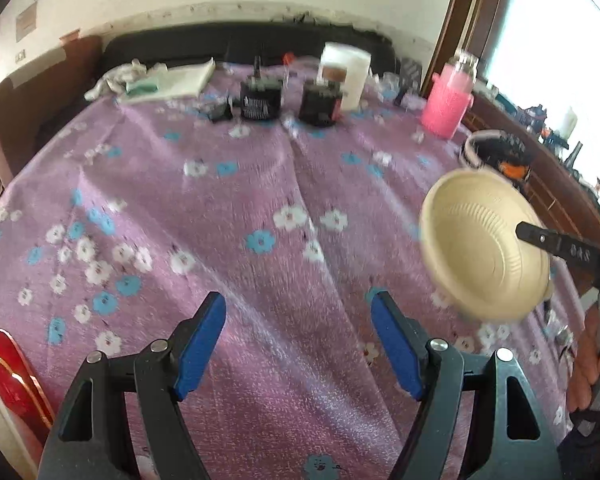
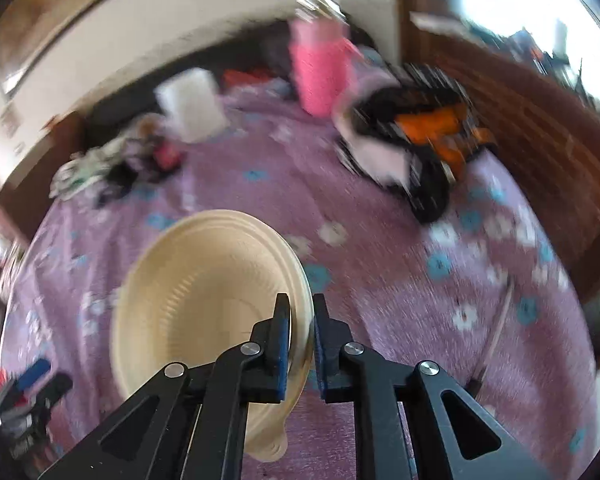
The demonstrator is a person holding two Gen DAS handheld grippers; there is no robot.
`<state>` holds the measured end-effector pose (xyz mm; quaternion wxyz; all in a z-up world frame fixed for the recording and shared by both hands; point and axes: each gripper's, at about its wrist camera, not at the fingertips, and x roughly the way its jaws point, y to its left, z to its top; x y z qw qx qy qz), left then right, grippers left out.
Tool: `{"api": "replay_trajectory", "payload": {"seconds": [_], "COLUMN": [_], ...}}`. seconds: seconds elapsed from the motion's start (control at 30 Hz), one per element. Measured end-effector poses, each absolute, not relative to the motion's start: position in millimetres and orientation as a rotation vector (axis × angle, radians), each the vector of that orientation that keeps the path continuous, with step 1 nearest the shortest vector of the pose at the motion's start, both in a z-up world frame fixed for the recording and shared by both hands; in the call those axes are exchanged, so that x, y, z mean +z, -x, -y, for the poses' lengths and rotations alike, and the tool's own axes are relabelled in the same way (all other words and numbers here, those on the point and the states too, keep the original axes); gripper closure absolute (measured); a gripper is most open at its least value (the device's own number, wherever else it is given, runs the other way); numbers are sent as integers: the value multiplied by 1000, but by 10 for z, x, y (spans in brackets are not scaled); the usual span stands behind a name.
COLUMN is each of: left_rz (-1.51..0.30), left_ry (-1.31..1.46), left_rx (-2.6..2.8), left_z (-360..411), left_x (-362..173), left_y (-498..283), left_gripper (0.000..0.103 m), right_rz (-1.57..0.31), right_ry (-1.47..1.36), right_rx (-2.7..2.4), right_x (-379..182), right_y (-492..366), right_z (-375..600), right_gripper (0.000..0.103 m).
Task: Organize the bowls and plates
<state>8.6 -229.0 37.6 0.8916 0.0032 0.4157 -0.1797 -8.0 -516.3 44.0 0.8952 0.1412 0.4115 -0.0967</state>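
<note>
Closest to me, the left gripper (image 1: 298, 344) hangs over the purple flowered cloth (image 1: 228, 208) that covers the tabletop, its blue-padded fingers (image 1: 202, 344) spread wide with only cloth showing between them. At its left side the edge of a red, gold-trimmed plate (image 1: 4, 364) pokes into view.

To its right, the right gripper (image 2: 301, 340) has its fingers pinched narrow on the rim of a cream-coloured ribbed plastic bowl (image 2: 212, 304). The bowl is lifted clear of the cloth and tipped on edge, its hollow turned toward the left gripper, one finger inside the rim and one outside.

Further back in the middle stand two squat black jars (image 1: 260, 100), close together, with a white rectangular container (image 1: 346, 72) just behind them. Right of those stands a tall pink textured jar with a clear lid (image 1: 448, 100), and near it a blurred heap of black, white and orange things (image 2: 412, 140). At the far left lies a flat white pad (image 1: 172, 80) beside crumpled wrappers.
</note>
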Motion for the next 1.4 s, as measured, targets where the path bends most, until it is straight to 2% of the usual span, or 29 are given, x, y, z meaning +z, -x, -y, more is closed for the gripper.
{"api": "replay_trajectory", "payload": {"seconds": [0.17, 0.33, 0.5, 0.83, 0.97, 1.03, 1.07, 1.1, 1.17, 1.4], "left_rz": [-773, -763, -857, -879, -882, -883, -885, -887, -891, -884], "left_ry": [57, 66, 60, 24, 20, 13, 10, 8, 0, -25], "left_rx": [-404, -405, -428, -450, -459, -462, -465, -467, -468, -467], "left_z": [2166, 2145, 2200, 2293, 2311, 2328, 2338, 2343, 2359, 2406], "left_x": [594, 625, 456, 377, 369, 364, 358, 356, 344, 334], "left_y": [-3, -40, -157, -142, -136, -122, -118, -118, -115, -82], "left_gripper": [28, 28, 28, 28, 28, 28, 28, 28, 28, 28], "right_rz": [-729, -810, -800, -731, -629, -540, -496, -446, -371, -475], "right_ry": [-197, -107, -56, -231, -266, -282, -275, -265, -282, -452], "right_rx": [144, 243, 26, -72, -144, -167, -185, -203, -180, -200], "right_x": [737, 559, 515, 752, 922, 1042, 1086, 1140, 1209, 1212], "right_y": [284, 173, 86, 211, 333, 462, 519, 589, 685, 660], "right_z": [4745, 4320, 4299, 4704, 4807, 4857, 4863, 4861, 4871, 5183], "right_gripper": [94, 93, 92, 91, 91, 81, 59, 25, 0, 0]}}
